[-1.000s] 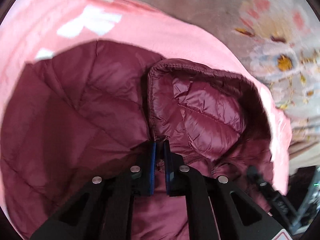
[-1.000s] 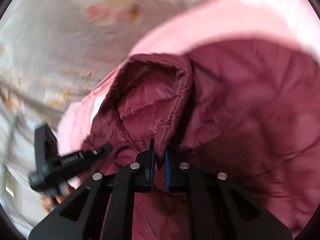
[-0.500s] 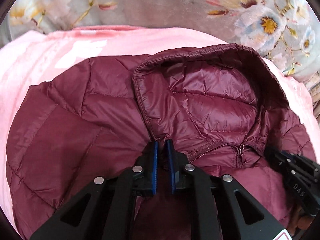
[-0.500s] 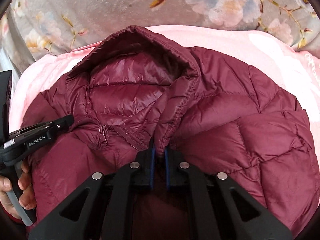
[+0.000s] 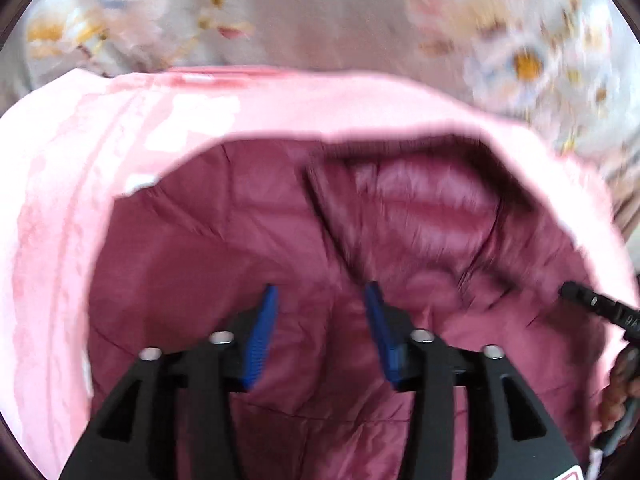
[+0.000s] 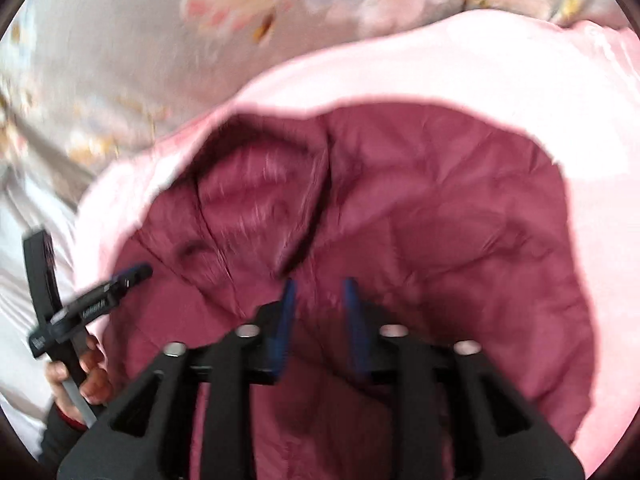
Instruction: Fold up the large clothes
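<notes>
A maroon quilted puffer jacket (image 5: pixel 224 248) lies on a pink blanket (image 5: pixel 60 184), its collar (image 5: pixel 424 208) open toward the far side. It also shows in the right wrist view (image 6: pixel 460 232), with the collar (image 6: pixel 256 196) at left. My left gripper (image 5: pixel 320 300) is open just above the jacket beside the collar's left edge, holding nothing. My right gripper (image 6: pixel 318 288) is open above the jacket by the collar's right edge, holding nothing. Both views are blurred.
The pink blanket (image 6: pixel 480 60) lies on a grey floral bedspread (image 5: pixel 328 12), which also shows in the right wrist view (image 6: pixel 120 40). The other gripper's tip shows at the right edge (image 5: pixel 596 308) and, with the hand holding it, at lower left (image 6: pixel 92 308).
Both grippers have opened and let go of the jacket at the collar. The jacket now lies flat on the blanket, and both grippers have drawn back a little.
</notes>
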`<state>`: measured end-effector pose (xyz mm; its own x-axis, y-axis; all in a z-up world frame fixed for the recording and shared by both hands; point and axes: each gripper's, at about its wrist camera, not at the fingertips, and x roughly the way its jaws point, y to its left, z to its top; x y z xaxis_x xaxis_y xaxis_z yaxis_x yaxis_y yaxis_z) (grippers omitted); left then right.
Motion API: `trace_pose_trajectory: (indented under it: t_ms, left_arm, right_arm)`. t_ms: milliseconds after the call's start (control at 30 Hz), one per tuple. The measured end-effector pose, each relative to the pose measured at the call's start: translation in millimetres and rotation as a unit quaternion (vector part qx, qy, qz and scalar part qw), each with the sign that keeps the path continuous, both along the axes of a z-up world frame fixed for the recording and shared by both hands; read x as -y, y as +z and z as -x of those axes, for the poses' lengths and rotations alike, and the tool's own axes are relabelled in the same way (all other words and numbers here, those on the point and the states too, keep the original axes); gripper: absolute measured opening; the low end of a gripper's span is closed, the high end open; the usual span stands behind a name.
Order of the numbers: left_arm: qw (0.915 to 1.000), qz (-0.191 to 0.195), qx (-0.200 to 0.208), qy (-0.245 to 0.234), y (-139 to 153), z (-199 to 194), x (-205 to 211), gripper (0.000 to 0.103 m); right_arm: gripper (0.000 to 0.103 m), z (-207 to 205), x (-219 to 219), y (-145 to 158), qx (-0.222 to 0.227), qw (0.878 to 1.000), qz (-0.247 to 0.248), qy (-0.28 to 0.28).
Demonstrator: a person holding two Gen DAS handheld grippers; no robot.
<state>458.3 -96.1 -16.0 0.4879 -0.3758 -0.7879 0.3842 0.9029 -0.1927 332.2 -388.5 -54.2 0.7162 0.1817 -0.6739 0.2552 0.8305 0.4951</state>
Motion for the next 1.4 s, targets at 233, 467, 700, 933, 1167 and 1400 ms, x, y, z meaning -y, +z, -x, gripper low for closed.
trace_pose_trajectory:
  t_ms: [233, 467, 700, 933, 1167, 1400]
  left_arm:
    - [0.9871, 0.119, -0.043, 0.098, 48, -70, 10, 0.055]
    - [0.9875, 0.094, -0.073, 0.104, 18, -104, 55, 0.045]
    - [0.9950, 0.019, -0.074, 0.065, -30, -96, 58, 0.040]
    - [0.9971, -0.065, 0.002, 0.040, -45, -76, 73, 0.037]
    - [0.9906, -0.109, 0.072, 0.042, -55, -64, 85, 0.037]
    - [0.9901, -0.107, 0.079, 0.045, -51, -64, 86, 0.037]
  right_arm:
    - [0.040, -71, -5, 63, 0.084, 0.995, 0.021, -0.043]
    - [0.026, -131, -12, 23, 0.026, 0.997, 0.049, -0.046]
    - [0.023, -121, -31, -14, -0.023, 0.991, 0.133, 0.009]
    - [0.018, -117, -36, -29, -0.036, 0.981, 0.188, 0.016]
    - [0.018, -122, -56, -36, -0.041, 0.965, 0.257, 0.011]
    - [0.019, -121, -53, -35, -0.038, 0.968, 0.249, 0.011]
